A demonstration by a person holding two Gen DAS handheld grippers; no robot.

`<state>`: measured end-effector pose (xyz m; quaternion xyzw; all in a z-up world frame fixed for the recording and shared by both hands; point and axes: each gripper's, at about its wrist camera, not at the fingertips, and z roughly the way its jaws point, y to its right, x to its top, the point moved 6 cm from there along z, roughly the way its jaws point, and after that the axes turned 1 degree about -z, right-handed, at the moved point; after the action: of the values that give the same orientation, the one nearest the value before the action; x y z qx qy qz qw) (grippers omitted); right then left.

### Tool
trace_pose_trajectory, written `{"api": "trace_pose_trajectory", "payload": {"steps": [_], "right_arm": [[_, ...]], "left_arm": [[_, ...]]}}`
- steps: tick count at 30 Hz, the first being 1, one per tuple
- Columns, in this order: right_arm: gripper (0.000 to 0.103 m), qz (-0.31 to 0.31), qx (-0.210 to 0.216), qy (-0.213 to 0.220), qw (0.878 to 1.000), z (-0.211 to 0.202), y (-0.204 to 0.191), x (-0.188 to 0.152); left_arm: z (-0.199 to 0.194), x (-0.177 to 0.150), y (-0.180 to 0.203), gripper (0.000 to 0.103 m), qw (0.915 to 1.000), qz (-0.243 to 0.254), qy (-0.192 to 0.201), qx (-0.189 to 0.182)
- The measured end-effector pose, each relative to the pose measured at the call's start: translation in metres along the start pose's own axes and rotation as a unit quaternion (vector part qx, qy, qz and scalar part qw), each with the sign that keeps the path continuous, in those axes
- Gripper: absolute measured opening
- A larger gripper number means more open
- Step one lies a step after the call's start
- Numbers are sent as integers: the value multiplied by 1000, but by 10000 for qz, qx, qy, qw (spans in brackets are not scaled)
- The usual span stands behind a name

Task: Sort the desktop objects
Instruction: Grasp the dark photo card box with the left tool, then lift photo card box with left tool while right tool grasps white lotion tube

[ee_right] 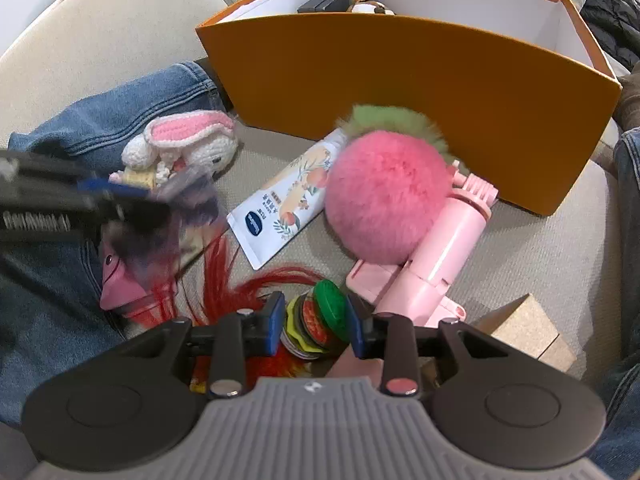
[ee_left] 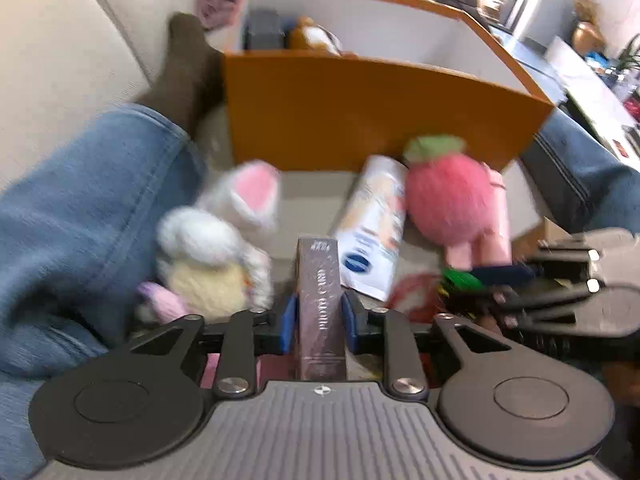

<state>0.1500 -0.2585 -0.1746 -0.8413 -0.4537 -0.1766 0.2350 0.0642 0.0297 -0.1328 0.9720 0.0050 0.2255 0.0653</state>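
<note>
My left gripper [ee_left: 319,316] is shut on a slim purple-brown box [ee_left: 321,304] and holds it upright above the sofa seat. It shows blurred at the left of the right wrist view [ee_right: 176,196]. My right gripper [ee_right: 316,322] is shut on a small toy burger [ee_right: 318,322] with a green top, low over the seat. An orange storage box [ee_right: 420,88] with white inside stands behind the objects. A crocheted white bunny [ee_left: 224,240], a white tube [ee_right: 288,196], a pink fluffy strawberry [ee_right: 384,196] and a pink cylinder gadget [ee_right: 440,256] lie in front of it.
A black box [ee_right: 324,0] and a small plush [ee_right: 366,6] lie inside the orange box. Red feathers [ee_right: 224,280] and a pink item [ee_right: 120,284] lie near my right gripper. A cardboard cube [ee_right: 528,332] sits right. Jeans-clad legs [ee_left: 80,220] flank both sides.
</note>
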Motion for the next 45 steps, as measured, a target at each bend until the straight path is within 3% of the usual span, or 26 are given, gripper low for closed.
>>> {"api": "trace_pose_trajectory", "payload": {"steps": [5, 8, 11, 13, 16, 18, 22, 23, 25, 30, 33, 38, 41, 45], "right_arm": [[37, 323, 295, 68, 9990, 4, -5, 13], [42, 532, 348, 36, 9980, 15, -6, 24], [46, 808, 451, -85, 9957, 29, -5, 35], [52, 991, 459, -135, 9939, 37, -4, 41], [54, 1112, 477, -245, 9924, 49, -4, 45], [63, 1096, 435, -185, 9928, 54, -9, 47], [67, 980, 196, -62, 9950, 58, -20, 49], [65, 965, 144, -28, 9952, 57, -20, 49], [42, 986, 14, 40, 9951, 55, -16, 50], [24, 1727, 550, 48, 9834, 46, 5, 50], [20, 1772, 655, 216, 9817, 31, 5, 54], [14, 1165, 431, 758, 9894, -1, -10, 69], [13, 815, 124, 635, 9946, 2, -16, 68], [16, 792, 305, 411, 9955, 14, -22, 52]], "left_arm": [[9, -8, 1, 39, 9995, 125, -274, 125], [13, -15, -2, 35, 9985, 156, -437, 294], [5, -12, -15, 26, 9993, -145, -245, 230], [1, -9, -22, 26, 9992, -347, -133, 118], [-2, -2, -25, 26, 9987, -501, 22, 47], [-3, 3, -26, 26, 9983, -570, 136, 30], [-8, 11, -31, 26, 9967, -756, 284, -60], [-10, 12, -32, 26, 9963, -795, 307, -84], [-15, 12, -33, 26, 9955, -876, 342, -122], [-23, 11, -42, 26, 9937, -1039, 333, -242], [-21, 8, -40, 27, 9949, -953, 247, -227], [-10, -1, -41, 28, 9948, -996, -54, -226], [-7, -2, -39, 28, 9954, -935, -83, -190], [-4, -6, -37, 28, 9962, -850, -136, -154]]}}
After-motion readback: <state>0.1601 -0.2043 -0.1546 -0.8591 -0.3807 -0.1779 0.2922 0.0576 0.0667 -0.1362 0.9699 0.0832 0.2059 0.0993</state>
